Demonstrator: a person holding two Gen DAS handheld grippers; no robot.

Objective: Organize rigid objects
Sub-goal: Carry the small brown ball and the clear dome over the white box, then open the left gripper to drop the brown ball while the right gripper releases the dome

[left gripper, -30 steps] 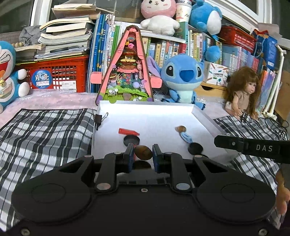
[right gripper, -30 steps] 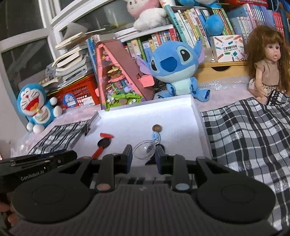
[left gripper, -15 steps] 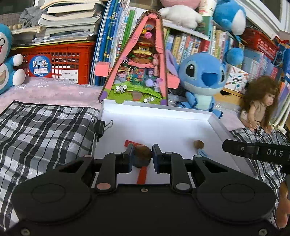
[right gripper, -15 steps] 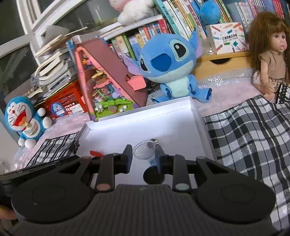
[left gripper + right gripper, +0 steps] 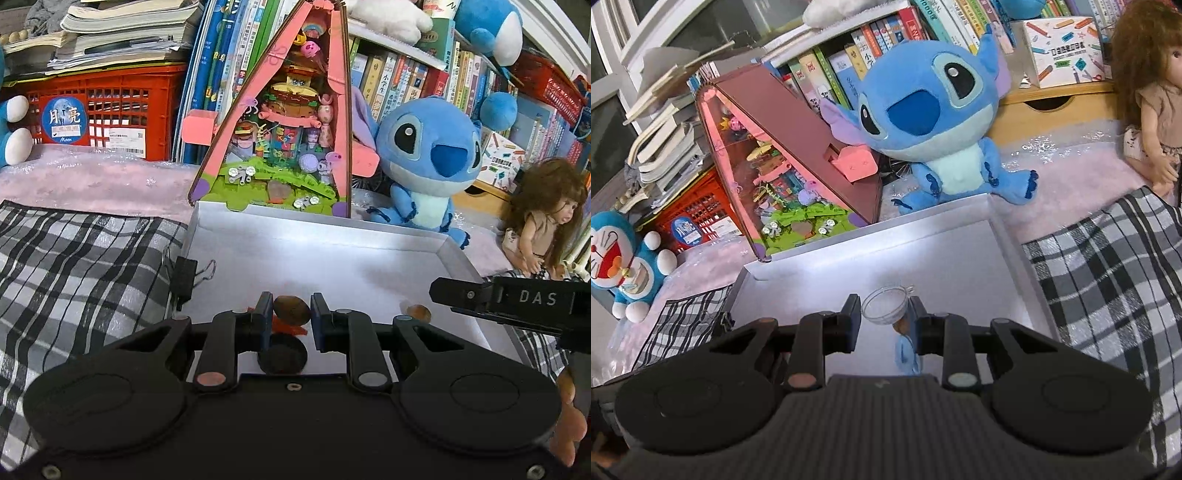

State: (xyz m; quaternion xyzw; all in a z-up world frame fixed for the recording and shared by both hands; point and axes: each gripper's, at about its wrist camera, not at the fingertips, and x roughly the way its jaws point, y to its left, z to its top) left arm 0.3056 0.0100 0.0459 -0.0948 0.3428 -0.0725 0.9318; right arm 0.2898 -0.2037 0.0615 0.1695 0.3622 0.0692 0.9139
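Note:
My left gripper (image 5: 291, 310) is shut on a small brown oval piece (image 5: 291, 309), held over the near part of the white tray (image 5: 314, 225). Under it lie a red stick (image 5: 288, 328) and a black disc (image 5: 282, 356). A small brown-headed figure (image 5: 417, 313) lies near the tray's right side. My right gripper (image 5: 884, 308) is shut on a clear round dome (image 5: 884, 305) above the same white tray (image 5: 871, 236). Just below the dome, the blue figure with a brown head (image 5: 905, 347) lies on the tray floor. The right gripper's black arm (image 5: 517, 299) reaches in at the right of the left wrist view.
A pink triangular diorama (image 5: 284, 129) and a blue plush (image 5: 428, 155) stand right behind the tray. A doll (image 5: 543, 225) sits at the right, a red crate (image 5: 99, 110) and books at the back. Plaid cloth (image 5: 74, 266) flanks the tray; a black binder clip (image 5: 184, 277) grips its left rim.
Both grippers have moved forward over the tray toward its back wall, each still holding its piece. The loose pieces on the tray floor have slid down in both views.

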